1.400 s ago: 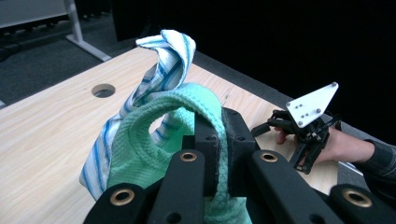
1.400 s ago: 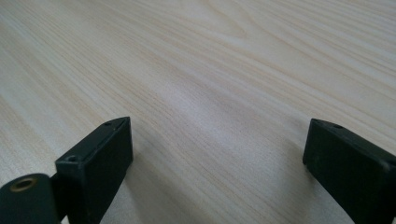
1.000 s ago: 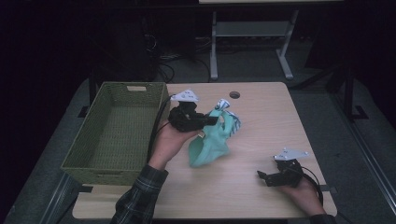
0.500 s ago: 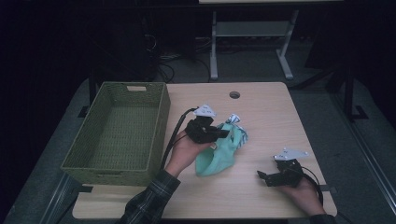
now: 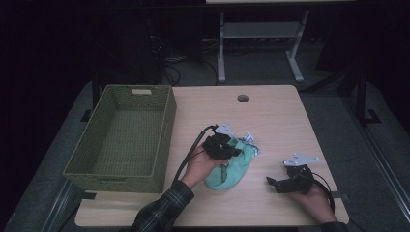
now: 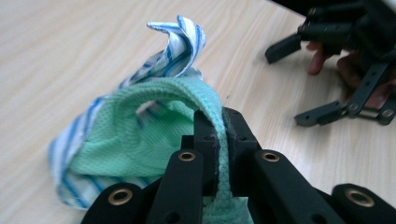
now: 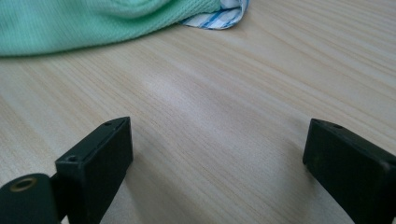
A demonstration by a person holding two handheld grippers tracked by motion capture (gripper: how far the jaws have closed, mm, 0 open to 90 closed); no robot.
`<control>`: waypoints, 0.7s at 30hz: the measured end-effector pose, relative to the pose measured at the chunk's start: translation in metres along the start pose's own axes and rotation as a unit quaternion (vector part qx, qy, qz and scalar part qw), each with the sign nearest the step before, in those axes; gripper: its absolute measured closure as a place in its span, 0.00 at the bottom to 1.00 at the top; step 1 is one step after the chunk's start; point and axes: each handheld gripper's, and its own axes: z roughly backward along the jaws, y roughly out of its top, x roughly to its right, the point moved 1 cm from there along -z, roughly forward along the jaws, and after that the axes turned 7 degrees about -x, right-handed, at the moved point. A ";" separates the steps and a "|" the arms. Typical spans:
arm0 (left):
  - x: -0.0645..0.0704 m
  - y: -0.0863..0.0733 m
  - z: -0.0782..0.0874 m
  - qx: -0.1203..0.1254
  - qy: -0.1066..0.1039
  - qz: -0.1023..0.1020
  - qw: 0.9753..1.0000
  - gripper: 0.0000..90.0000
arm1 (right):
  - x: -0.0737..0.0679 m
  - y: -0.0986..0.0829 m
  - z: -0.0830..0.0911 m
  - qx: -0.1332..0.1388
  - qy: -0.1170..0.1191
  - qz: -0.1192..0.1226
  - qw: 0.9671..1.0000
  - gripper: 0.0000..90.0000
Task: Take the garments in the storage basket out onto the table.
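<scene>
- Two grippers work at a pale wooden table (image 5: 270, 116), one in each of a person's hands, with the forearms coming in from the near edge.
- Left gripper (image 5: 223, 147) sits near the middle of the table, slightly toward the near side; in the left gripper view its jaws are pressed together on a fold of the green cloth (image 6: 154, 135), the knit edge running up between them.
- Green cloth (image 5: 231, 166) lies bunched on the table just right of the left hand (image 5: 200, 164), spreading toward the near edge from the clamped fold.
- Tangled with it is a blue-and-white striped cloth (image 6: 175, 44); one twisted corner stands up on the far side of the green one, and more of it shows beneath the green cloth at the left of the left gripper view.
- Right gripper (image 5: 283, 183) rests low over the table at the near right, held by the right hand (image 5: 314, 198); its jaws stand wide apart with bare wood between them in the right gripper view, holding nothing.
- From the right gripper view the green cloth and a striped edge (image 7: 219, 16) lie ahead of the jaws, apart from them.
- A green woven basket (image 5: 159, 140) stands at the left of the table, well apart from the cloths.
- A small round hole (image 5: 242, 98) shows in the tabletop at the far side.
</scene>
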 end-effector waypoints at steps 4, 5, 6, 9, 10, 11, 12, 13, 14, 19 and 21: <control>-0.001 -0.006 -0.011 -0.021 0.007 -0.009 1.000 0.93 | 0.000 0.000 0.000 0.000 0.000 0.000 1.000 0.09; -0.001 -0.008 -0.015 -0.023 0.008 -0.007 1.000 0.93 | 0.000 0.000 0.000 0.000 0.000 0.000 1.000 0.09; -0.001 -0.009 -0.018 -0.026 0.007 -0.004 1.000 0.93 | 0.000 0.000 0.000 0.000 0.000 0.000 1.000 0.09; -0.001 -0.013 -0.024 -0.045 0.010 -0.017 0.999 0.93 | 0.000 0.000 0.000 0.000 0.000 0.000 1.000 0.09; -0.001 -0.013 -0.026 -0.046 0.010 -0.015 0.999 0.92 | 0.000 0.000 0.000 0.000 0.000 0.000 1.000 0.09; 0.000 -0.014 -0.028 -0.047 0.011 -0.015 0.999 0.92 | 0.000 0.000 0.000 0.000 0.000 0.000 1.000 0.09; 0.000 -0.014 -0.029 -0.050 0.012 -0.018 0.999 0.92 | 0.000 0.000 0.000 0.000 0.000 0.000 1.000 0.09; 0.001 -0.015 -0.031 -0.051 0.014 -0.016 0.998 0.91 | 0.000 0.000 0.000 0.000 0.000 0.000 1.000 0.09; 0.002 -0.015 -0.032 -0.051 0.014 -0.016 0.998 0.90 | 0.000 0.000 0.000 0.000 0.000 0.000 1.000 0.09; 0.002 -0.014 -0.029 -0.055 0.015 -0.020 0.998 0.76 | 0.000 0.000 0.000 0.000 0.000 0.000 1.000 0.09; 0.003 -0.013 -0.025 -0.057 0.017 -0.027 0.998 0.67 | 0.000 0.000 0.000 0.000 0.000 0.000 1.000 0.09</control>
